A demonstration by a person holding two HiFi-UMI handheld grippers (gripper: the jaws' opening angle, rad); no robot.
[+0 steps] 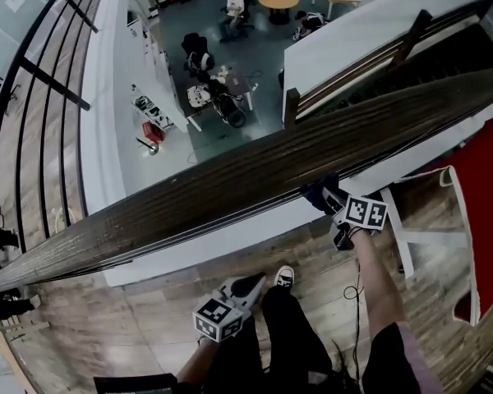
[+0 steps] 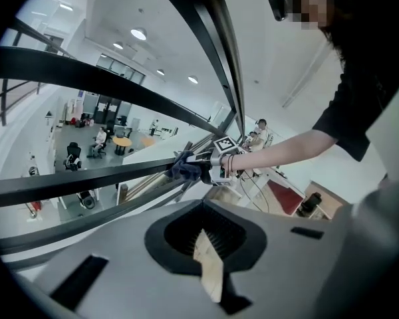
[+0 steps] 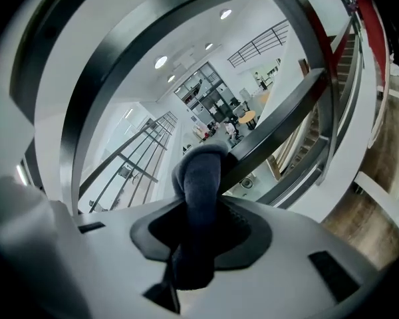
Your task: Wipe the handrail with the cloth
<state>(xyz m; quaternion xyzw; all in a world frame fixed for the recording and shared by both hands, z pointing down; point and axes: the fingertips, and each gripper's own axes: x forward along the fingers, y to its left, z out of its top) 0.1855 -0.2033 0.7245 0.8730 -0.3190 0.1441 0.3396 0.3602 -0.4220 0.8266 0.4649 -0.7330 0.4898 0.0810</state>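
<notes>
The dark wooden handrail (image 1: 230,179) runs diagonally from lower left to upper right in the head view. My right gripper (image 1: 335,206) is shut on a dark blue cloth (image 1: 320,192) and holds it against the rail's near edge. In the right gripper view the cloth (image 3: 199,178) bulges out of the jaws of the right gripper (image 3: 198,234) and touches the rail (image 3: 279,125). My left gripper (image 1: 248,286) hangs low by the person's legs, away from the rail. Its jaws (image 2: 206,248) are shut on nothing. The left gripper view looks up at the cloth (image 2: 185,168) and the rail (image 2: 86,181).
Beyond the rail is a deep drop to a lower floor with tables, chairs and people (image 1: 230,15). A staircase (image 1: 394,56) descends at upper right. A white frame (image 1: 411,236) and a red surface (image 1: 485,220) stand to my right on the wooden floor. Dark metal rail bars (image 3: 100,92) run below the handrail.
</notes>
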